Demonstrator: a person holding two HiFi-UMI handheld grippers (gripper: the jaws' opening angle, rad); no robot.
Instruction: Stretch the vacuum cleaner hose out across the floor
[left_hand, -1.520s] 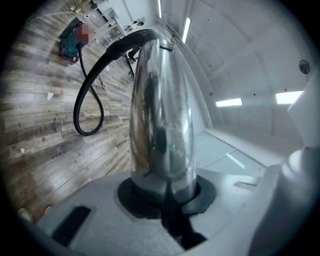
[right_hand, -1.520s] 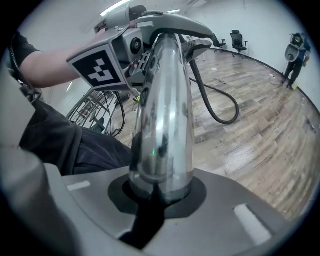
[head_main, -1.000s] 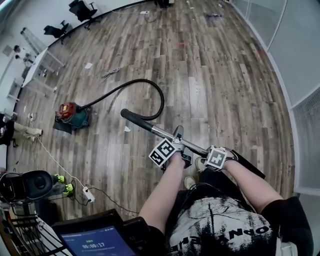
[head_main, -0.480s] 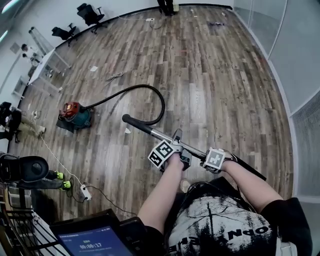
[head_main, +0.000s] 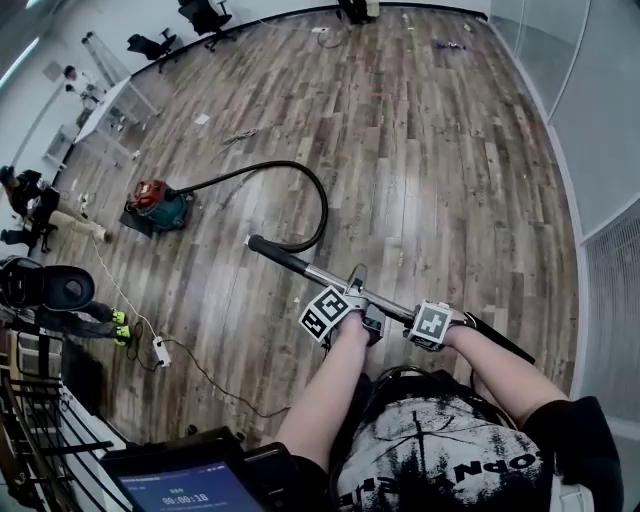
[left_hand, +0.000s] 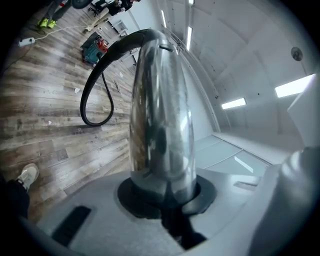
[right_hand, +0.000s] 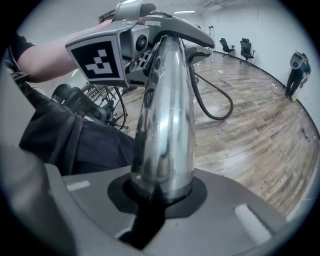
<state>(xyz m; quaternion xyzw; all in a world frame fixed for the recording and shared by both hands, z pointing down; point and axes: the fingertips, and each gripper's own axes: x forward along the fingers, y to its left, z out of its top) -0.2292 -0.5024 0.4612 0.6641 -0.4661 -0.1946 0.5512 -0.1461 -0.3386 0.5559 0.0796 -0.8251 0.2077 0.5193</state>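
Fingers of the left gripper and right gripper clamp the chrome wand, its black hose looping ahead of them across the wood floor. The head view shows the vacuum cleaner; the right gripper view does not.

An office: chairs are standing at the far edge of the plank floor, a desk sitting at its left.
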